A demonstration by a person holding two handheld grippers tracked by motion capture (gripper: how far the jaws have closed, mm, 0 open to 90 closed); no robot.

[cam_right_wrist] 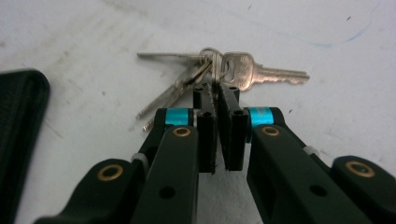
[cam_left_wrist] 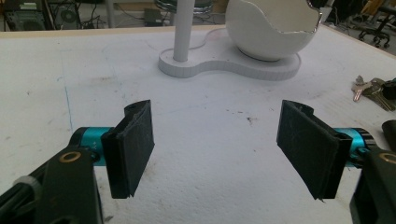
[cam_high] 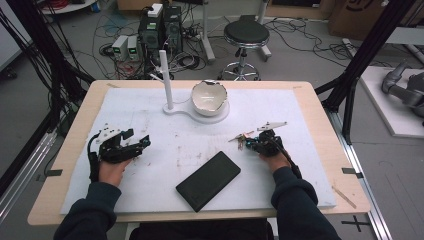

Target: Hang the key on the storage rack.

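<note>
The right hand-held gripper pinches the key ring flat on the table, near the white bowl.

White broken-edged bowl sitting on a white base at the table's far middle, white post standing upright just left of it. Black flat case lying tilted near the front edge. Black stool standing on the floor beyond.
</note>
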